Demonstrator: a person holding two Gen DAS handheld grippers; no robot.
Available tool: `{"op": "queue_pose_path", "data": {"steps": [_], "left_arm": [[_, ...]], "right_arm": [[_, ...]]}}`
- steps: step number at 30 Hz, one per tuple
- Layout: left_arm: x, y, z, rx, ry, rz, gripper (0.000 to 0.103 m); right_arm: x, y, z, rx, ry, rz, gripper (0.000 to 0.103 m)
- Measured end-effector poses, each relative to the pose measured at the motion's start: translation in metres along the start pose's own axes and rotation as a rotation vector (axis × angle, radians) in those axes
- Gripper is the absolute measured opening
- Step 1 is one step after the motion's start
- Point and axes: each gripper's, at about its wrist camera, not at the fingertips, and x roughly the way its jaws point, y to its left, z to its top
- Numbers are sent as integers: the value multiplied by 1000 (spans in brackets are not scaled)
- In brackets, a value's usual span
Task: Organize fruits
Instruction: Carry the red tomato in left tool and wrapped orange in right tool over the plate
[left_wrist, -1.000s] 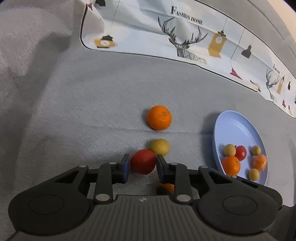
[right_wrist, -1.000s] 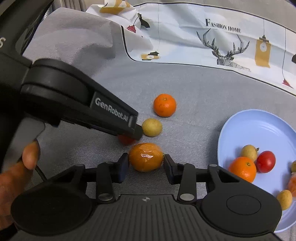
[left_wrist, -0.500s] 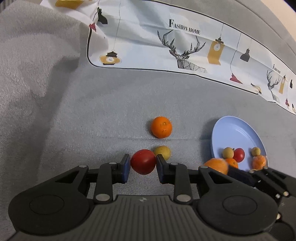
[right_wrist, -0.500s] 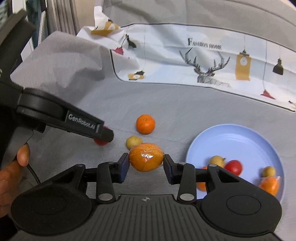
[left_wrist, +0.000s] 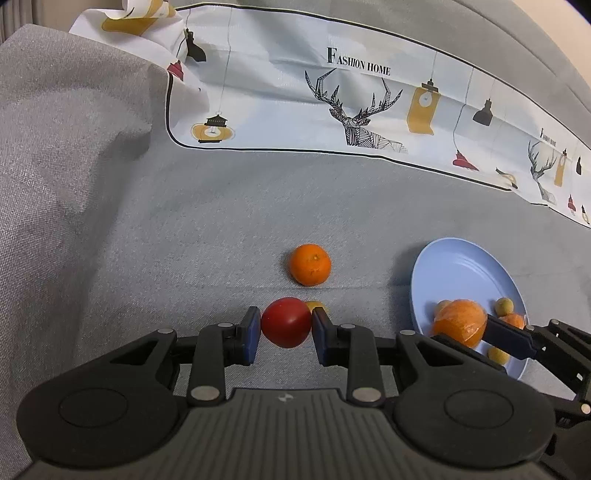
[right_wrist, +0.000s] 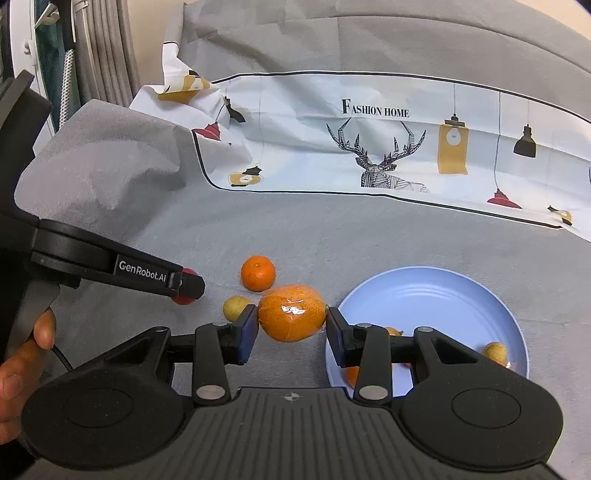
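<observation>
My left gripper (left_wrist: 285, 330) is shut on a red tomato (left_wrist: 286, 322) and holds it above the grey cloth; it also shows in the right wrist view (right_wrist: 188, 286). My right gripper (right_wrist: 291, 325) is shut on a plastic-wrapped orange (right_wrist: 291, 312) and holds it beside the left rim of the blue plate (right_wrist: 436, 291); the same orange shows over the plate (left_wrist: 460, 264) in the left wrist view (left_wrist: 460, 321). A bare orange (left_wrist: 309, 264) and a small yellow fruit (right_wrist: 235, 308) lie on the cloth.
The plate holds several small fruits, among them a yellow one (right_wrist: 495, 352). A white printed cloth (left_wrist: 351, 99) lies at the back. A raised grey fold (right_wrist: 103, 162) stands at the left. A hand (right_wrist: 26, 354) holds the left gripper.
Both grippers have risen from the cloth with their fruits. The right gripper has carried the wrapped orange rightward to the plate.
</observation>
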Motion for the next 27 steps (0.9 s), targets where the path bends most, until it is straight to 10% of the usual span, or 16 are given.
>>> {"op": "queue_pose_path", "data": {"steps": [27], "left_arm": [[4,-13,2,24,-16,-12,33]], "right_arm": [[0,-21,0,82,10,-90,42]]}}
